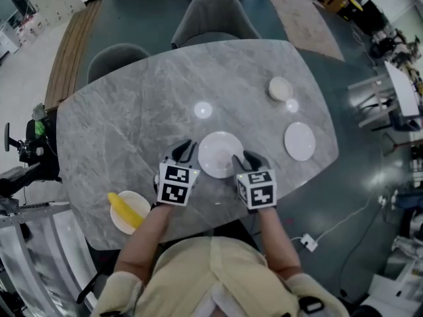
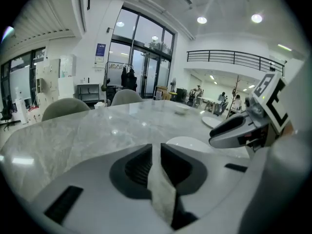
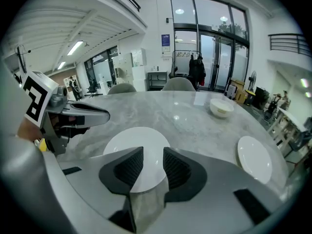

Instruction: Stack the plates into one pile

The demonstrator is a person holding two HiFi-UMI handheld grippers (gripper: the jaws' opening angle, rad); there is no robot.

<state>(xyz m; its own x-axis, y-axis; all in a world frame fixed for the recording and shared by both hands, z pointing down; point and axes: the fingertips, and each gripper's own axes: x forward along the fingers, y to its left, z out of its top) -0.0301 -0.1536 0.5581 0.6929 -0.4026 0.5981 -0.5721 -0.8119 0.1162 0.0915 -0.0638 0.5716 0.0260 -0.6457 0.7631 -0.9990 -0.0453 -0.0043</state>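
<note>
A white plate [image 1: 220,154] lies at the middle of the grey marble table [image 1: 132,124]. A second white plate [image 1: 299,140] lies to its right, near the table's edge. My left gripper [image 1: 183,152] hovers at the middle plate's left rim, its jaws a narrow slit apart with nothing between them [image 2: 156,147]. My right gripper [image 1: 248,160] hovers at the same plate's near right rim, jaws open [image 3: 152,152]. That plate [image 3: 131,138] shows just beyond and below them, untouched. In the right gripper view the second plate [image 3: 254,158] lies off to the right.
A small white bowl [image 1: 280,88] sits at the far right of the table. A dish with a banana [image 1: 129,211] sits at the near left edge. Two grey chairs [image 1: 213,15] stand behind the table.
</note>
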